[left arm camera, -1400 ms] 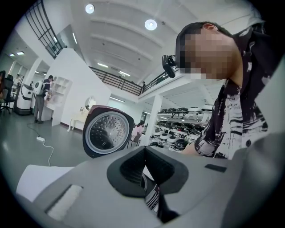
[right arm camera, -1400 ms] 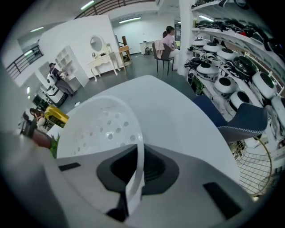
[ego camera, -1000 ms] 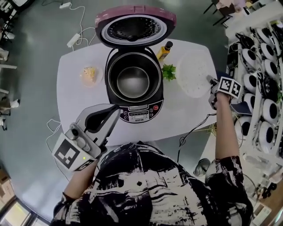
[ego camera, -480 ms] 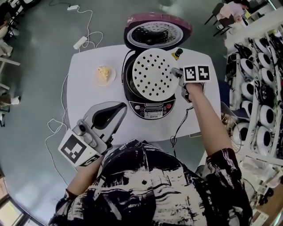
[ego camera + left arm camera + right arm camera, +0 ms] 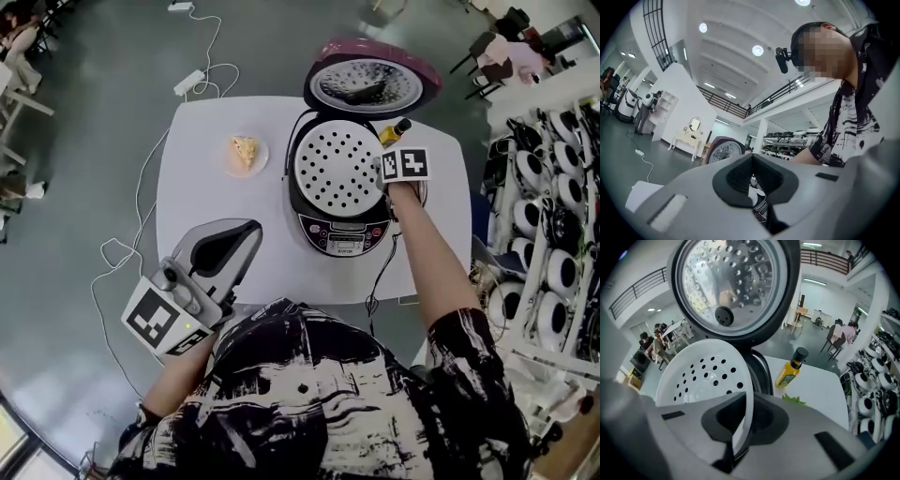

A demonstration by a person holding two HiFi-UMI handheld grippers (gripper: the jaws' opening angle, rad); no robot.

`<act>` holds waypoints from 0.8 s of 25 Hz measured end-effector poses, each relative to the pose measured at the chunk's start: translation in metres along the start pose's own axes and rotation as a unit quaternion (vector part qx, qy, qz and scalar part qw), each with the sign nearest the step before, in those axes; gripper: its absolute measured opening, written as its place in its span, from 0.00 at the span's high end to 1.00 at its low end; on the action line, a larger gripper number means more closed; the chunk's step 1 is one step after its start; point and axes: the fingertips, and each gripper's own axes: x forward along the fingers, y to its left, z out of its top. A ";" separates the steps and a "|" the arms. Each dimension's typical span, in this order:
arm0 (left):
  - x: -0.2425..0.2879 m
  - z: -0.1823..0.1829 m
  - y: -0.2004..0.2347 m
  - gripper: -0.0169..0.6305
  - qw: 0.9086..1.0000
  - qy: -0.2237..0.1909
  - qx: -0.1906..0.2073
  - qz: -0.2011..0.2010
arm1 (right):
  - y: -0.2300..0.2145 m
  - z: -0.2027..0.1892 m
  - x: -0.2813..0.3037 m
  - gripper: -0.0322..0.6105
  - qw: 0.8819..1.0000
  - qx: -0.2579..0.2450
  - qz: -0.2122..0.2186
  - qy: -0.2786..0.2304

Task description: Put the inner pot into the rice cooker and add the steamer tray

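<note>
Firmly, the right gripper's (image 5: 740, 430) jaws are closed on the rim of the tray (image 5: 339, 169), which is gripped at its 3 o'clock edge in the head view. The white, perforated tray is held over the mouth of the cooker (image 5: 345, 232) and covers it; whether it is fully seated cannot be told. The lid (image 5: 372, 84) is swung open at the cooker's 12 o'clock, and its holed inner plate is seen above the tray in the right gripper view. A bottle (image 5: 791, 371) is stood at the cooker's 1 o'clock, with greens (image 5: 794, 400) just beside it. The left gripper's (image 5: 751, 161) jaws are brought together with nothing between them; it is held at the cooker's 7 o'clock, off the near edge of the table (image 5: 211, 211). A plate (image 5: 246, 152) of food is set at the cooker's 10 o'clock, apart from it
</note>
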 end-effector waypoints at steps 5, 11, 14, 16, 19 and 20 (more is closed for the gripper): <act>-0.005 0.002 0.005 0.97 1.000 -0.005 -0.002 0.003 | 0.000 -0.002 0.002 0.95 0.999 -0.039 -0.038 -0.004; -0.002 0.003 0.004 0.97 1.000 -0.004 -0.001 -0.007 | 0.003 0.001 -0.002 0.90 0.985 -0.140 -0.092 -0.027; 0.002 0.003 0.001 0.97 1.000 0.000 0.000 -0.014 | 0.003 -0.002 -0.003 0.90 0.983 -0.155 -0.090 -0.034; 0.006 0.003 -0.002 0.97 1.000 0.003 0.001 -0.019 | 0.003 -0.002 -0.004 0.89 0.984 -0.151 -0.082 -0.044; 0.012 0.002 -0.006 0.97 1.000 0.006 0.003 -0.026 | 0.004 0.004 -0.005 0.53 0.987 -0.125 -0.061 -0.080; 0.014 0.003 -0.008 0.97 1.000 0.008 0.004 -0.028 | 0.004 0.005 -0.006 0.53 0.988 -0.114 -0.055 -0.090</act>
